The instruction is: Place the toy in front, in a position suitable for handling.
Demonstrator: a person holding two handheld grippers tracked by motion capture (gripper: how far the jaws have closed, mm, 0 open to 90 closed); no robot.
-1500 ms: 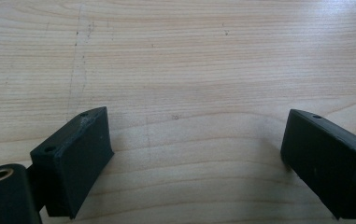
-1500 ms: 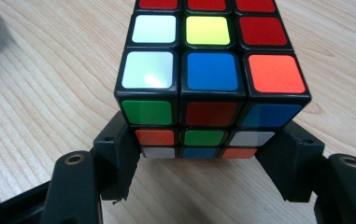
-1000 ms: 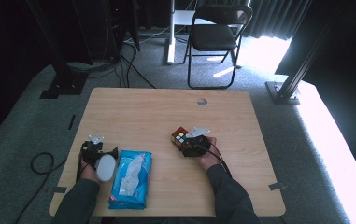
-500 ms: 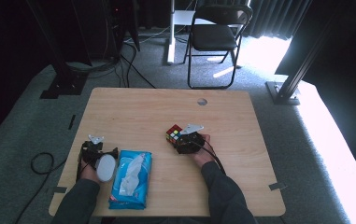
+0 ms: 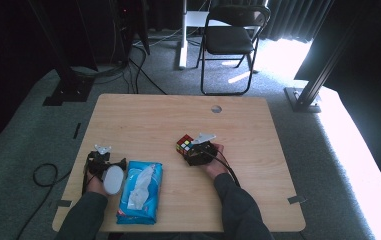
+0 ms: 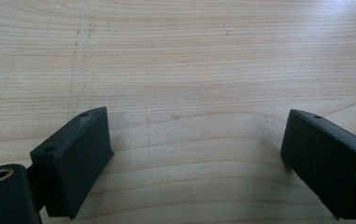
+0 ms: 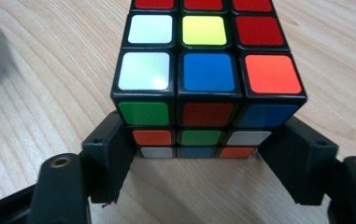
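High view, table centre: my right gripper point(image 5: 192, 150) sat against a scrambled Rubik's cube point(image 5: 184, 144) on the wooden table point(image 5: 143, 115), just right of the frame's middle. Its jaws had just been opening, and in the right gripper view the cube point(image 7: 203, 79) stood between them at the lower middle, resting square on the wood. The pads flanked its bottom corners, apparently no longer squeezing, which I read as a release after setting it down; the cube stood flat so it would stay put once freed. At lower left, my left gripper point(image 5: 104, 161) idled with jaws spread wide over bare wood, nothing between them, parked clear of the work. A blue pack of wet wipes point(image 5: 140, 192) lay just beside it, near the bottom edge.
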